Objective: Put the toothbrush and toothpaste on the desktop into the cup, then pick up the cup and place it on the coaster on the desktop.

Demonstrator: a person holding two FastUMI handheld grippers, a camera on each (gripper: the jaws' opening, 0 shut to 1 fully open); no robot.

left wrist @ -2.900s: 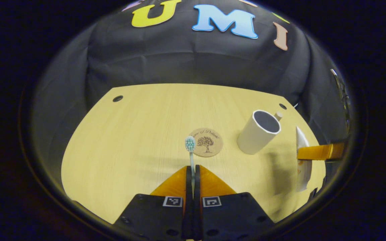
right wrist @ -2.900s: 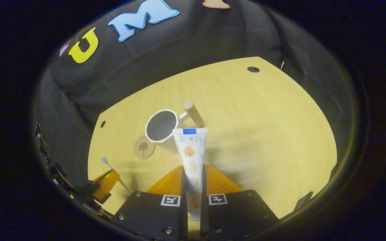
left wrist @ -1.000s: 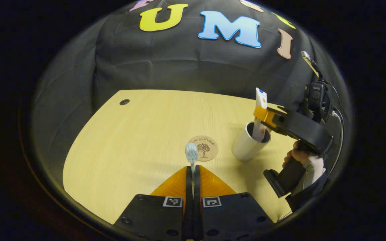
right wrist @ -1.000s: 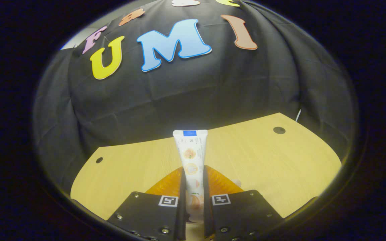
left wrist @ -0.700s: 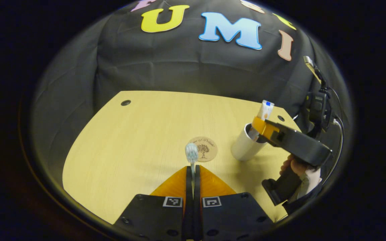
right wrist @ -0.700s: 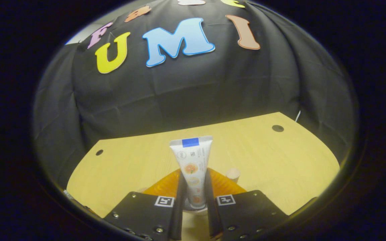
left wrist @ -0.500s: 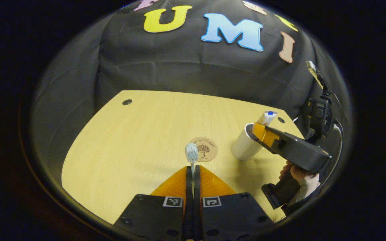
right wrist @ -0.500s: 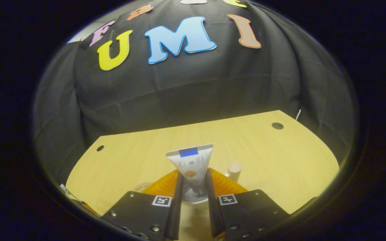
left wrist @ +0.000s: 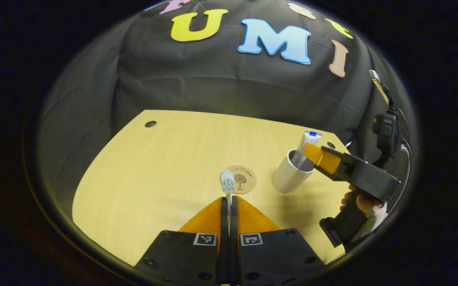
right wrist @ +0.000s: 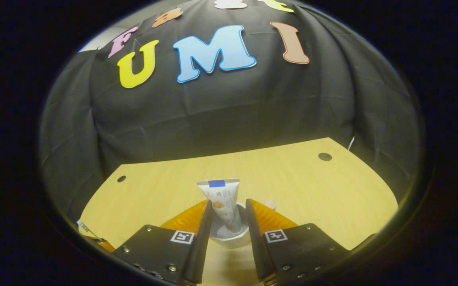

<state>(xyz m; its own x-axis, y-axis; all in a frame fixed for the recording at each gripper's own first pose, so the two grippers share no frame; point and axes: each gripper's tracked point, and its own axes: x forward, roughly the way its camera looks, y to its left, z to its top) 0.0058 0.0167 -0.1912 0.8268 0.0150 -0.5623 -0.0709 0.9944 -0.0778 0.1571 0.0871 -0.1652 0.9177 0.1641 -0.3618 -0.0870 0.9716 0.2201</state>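
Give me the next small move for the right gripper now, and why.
Probably back the right gripper up and away from the white cylindrical cup. Its jaws stand open with gaps either side of the white toothpaste tube, which leans inside the cup on its own. Clearing the rim would leave room for the left gripper, shut on the white toothbrush.

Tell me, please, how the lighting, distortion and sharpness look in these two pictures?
Left gripper view: fisheye bends the desk's edges into curves; the cup casts a soft shadow toward the lower right; the toothbrush head looks slightly soft. Right gripper view: the toothpaste is fairly sharp, the desk evenly lit without glare, and the edges fall into darkness.
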